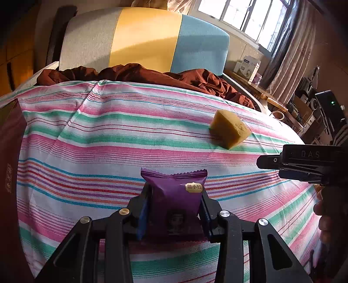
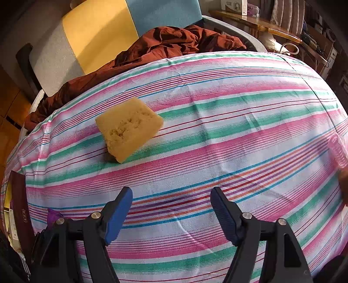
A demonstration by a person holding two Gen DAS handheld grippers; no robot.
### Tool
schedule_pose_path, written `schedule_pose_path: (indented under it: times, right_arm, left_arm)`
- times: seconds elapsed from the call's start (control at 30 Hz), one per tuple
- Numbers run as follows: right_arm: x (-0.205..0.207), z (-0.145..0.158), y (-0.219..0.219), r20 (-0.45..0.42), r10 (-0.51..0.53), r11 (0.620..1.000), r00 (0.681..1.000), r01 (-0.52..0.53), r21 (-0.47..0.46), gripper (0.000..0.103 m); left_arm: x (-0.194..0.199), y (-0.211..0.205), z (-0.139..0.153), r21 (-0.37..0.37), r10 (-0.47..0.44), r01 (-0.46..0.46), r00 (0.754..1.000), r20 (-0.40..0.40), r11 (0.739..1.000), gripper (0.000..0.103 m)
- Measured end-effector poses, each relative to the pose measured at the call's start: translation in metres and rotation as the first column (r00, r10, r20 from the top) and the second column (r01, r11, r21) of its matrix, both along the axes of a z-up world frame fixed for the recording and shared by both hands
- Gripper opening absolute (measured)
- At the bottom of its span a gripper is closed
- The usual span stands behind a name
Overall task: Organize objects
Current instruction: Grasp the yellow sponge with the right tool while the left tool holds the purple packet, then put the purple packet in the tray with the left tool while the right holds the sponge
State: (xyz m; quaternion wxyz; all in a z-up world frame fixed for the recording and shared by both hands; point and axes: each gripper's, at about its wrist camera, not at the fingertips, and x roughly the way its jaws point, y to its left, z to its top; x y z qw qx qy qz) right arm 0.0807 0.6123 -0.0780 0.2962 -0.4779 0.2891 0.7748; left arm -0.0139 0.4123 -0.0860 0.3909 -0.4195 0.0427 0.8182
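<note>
Fingers [image 1: 144, 209] of left gripper [image 1: 174, 211] pinch a crinkled purple snack packet [image 1: 174, 196].

A pink, green and white striped cotton sheet [image 1: 113, 135] is covering the bed. A crumpled rust-brown blanket [image 1: 195, 80] is lying against the grey, yellow and blue padded headboard [image 1: 139, 41]. Beige curtains [image 1: 291, 65] are hanging beside the sunlit window [image 1: 250, 17].

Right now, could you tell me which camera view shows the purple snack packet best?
The left wrist view: the purple snack packet sits centred between the left gripper's pads, label readable. The right wrist view shows only a purple corner at its lower left edge.
</note>
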Motion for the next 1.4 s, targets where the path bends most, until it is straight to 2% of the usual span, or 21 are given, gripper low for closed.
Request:
schedule_pose_path:
  times: [0.13, 0.2, 0.3, 0.43, 0.57, 0.67, 0.73, 0.8, 0.97, 1.07, 1.13, 1.3, 1.4]
  right_arm:
    - [-0.014, 0.000, -0.006, 0.030, 0.064, 0.996, 0.998, -0.066, 0.057, 0.080]
    - [-0.028, 0.002, -0.007, 0.055, 0.108, 0.988, 0.993, -0.113, 0.100, 0.086]
    - [-0.047, 0.010, 0.000, 0.066, 0.136, 0.978, 0.988, -0.145, 0.150, 0.087]
    - [-0.082, 0.011, 0.015, 0.070, 0.186, 0.971, 0.980, -0.194, 0.138, 0.089]
    - [-0.111, -0.003, 0.016, 0.155, 0.226, 0.956, 0.962, -0.249, 0.153, 0.089]
    - [-0.114, -0.013, 0.016, 0.194, 0.221, 0.955, 0.956, -0.252, 0.155, 0.087]
    - [-0.106, -0.010, 0.014, 0.157, 0.216, 0.962, 0.964, -0.237, 0.134, 0.072]
    - [-0.095, -0.007, 0.007, 0.160, 0.210, 0.964, 0.964, -0.232, 0.129, 0.068]
    - [-0.040, -0.008, -0.028, 0.197, 0.226, 0.971, 0.954, -0.236, 0.032, 0.066]
    - [0.002, -0.011, -0.045, 0.167, 0.181, 0.983, 0.969, -0.182, -0.011, 0.067]
    - [0.020, -0.011, -0.052, 0.154, 0.144, 0.989, 0.978, -0.145, -0.004, 0.067]
    - [0.014, -0.012, -0.062, 0.195, 0.153, 0.984, 0.969, -0.168, 0.062, 0.068]
    - [0.014, -0.012, -0.063, 0.192, 0.168, 0.980, 0.967, -0.184, 0.069, 0.068]
  left_arm:
    - [0.001, 0.002, 0.000, -0.008, 0.000, 0.000, 1.000, -0.010, 1.000, 0.041]
    - [0.002, 0.003, 0.000, -0.011, 0.000, -0.001, 1.000, -0.014, 1.000, 0.041]
    - [0.002, 0.002, 0.000, -0.007, 0.000, -0.001, 1.000, -0.013, 1.000, 0.041]
    - [0.002, 0.000, 0.000, -0.002, 0.000, 0.000, 1.000, -0.013, 1.000, 0.041]
    - [0.002, -0.001, 0.000, 0.002, 0.000, 0.000, 1.000, -0.014, 1.000, 0.041]
    - [0.002, -0.001, 0.000, 0.002, 0.000, 0.000, 1.000, -0.017, 1.000, 0.041]
    - [0.002, -0.002, 0.000, 0.000, 0.000, 0.000, 1.000, -0.020, 1.000, 0.041]
    - [0.004, -0.001, 0.000, -0.003, 0.000, 0.000, 1.000, -0.025, 1.000, 0.041]
    - [0.003, -0.001, 0.000, -0.001, 0.000, 0.000, 1.000, -0.024, 1.000, 0.041]
    - [0.004, -0.002, 0.000, -0.005, 0.000, 0.000, 1.000, -0.028, 1.000, 0.041]
    - [0.003, -0.003, 0.000, -0.003, -0.001, 0.000, 1.000, -0.025, 1.000, 0.041]
    - [0.002, -0.003, 0.001, 0.000, -0.001, 0.001, 1.000, -0.018, 1.000, 0.041]
    - [0.004, 0.000, 0.001, -0.016, -0.002, 0.001, 1.000, -0.030, 1.000, 0.041]
